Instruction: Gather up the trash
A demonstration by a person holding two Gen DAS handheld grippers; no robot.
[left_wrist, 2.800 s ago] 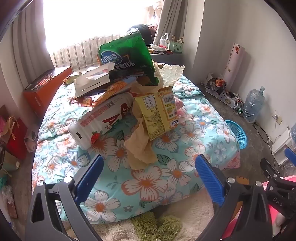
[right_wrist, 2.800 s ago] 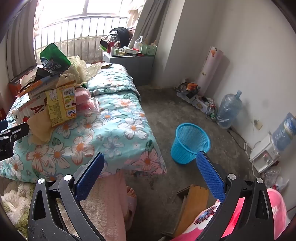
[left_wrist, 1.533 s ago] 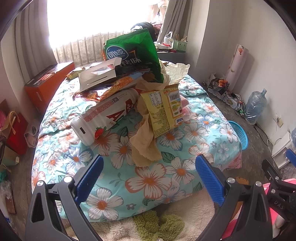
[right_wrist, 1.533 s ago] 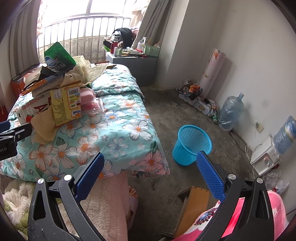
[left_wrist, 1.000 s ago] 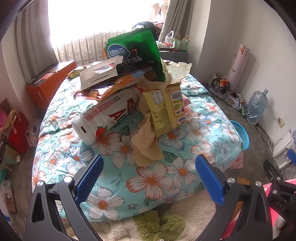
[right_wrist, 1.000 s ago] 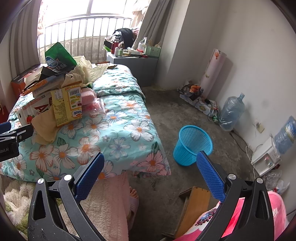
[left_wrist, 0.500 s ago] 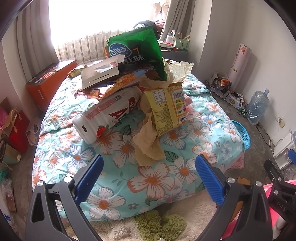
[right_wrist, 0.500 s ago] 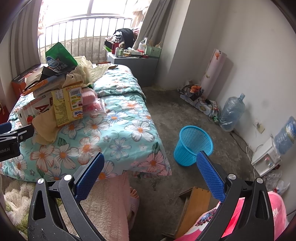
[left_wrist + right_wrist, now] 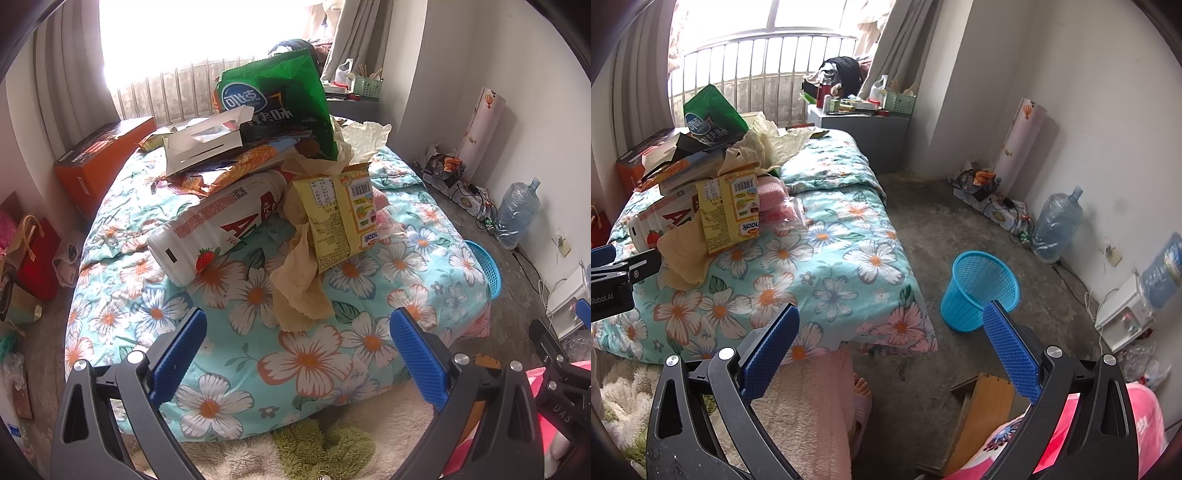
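Observation:
A heap of trash lies on the flowered bed (image 9: 306, 362): a white drink bottle (image 9: 218, 229) on its side, a yellow snack packet (image 9: 340, 218), a crumpled tan paper (image 9: 299, 284), a green chip bag (image 9: 280, 99) and a white carton (image 9: 203, 144). My left gripper (image 9: 295, 358) hangs open over the bed's near end, short of the tan paper. My right gripper (image 9: 886, 350) is open above the bed's corner, with the blue mesh bin (image 9: 979, 291) on the floor just beyond its right finger. The same packet (image 9: 727, 206) shows at the left of the right wrist view.
An orange box (image 9: 99, 158) stands left of the bed by the window. A grey cabinet (image 9: 860, 133) sits at the bed's head. A water jug (image 9: 1056, 225) and cables line the right wall. A fluffy rug (image 9: 314, 450) and a person's foot (image 9: 860, 387) lie below.
Both views have crept slightly closer to the bed and the heap. Both grippers stay open, and nothing on the bed has moved.

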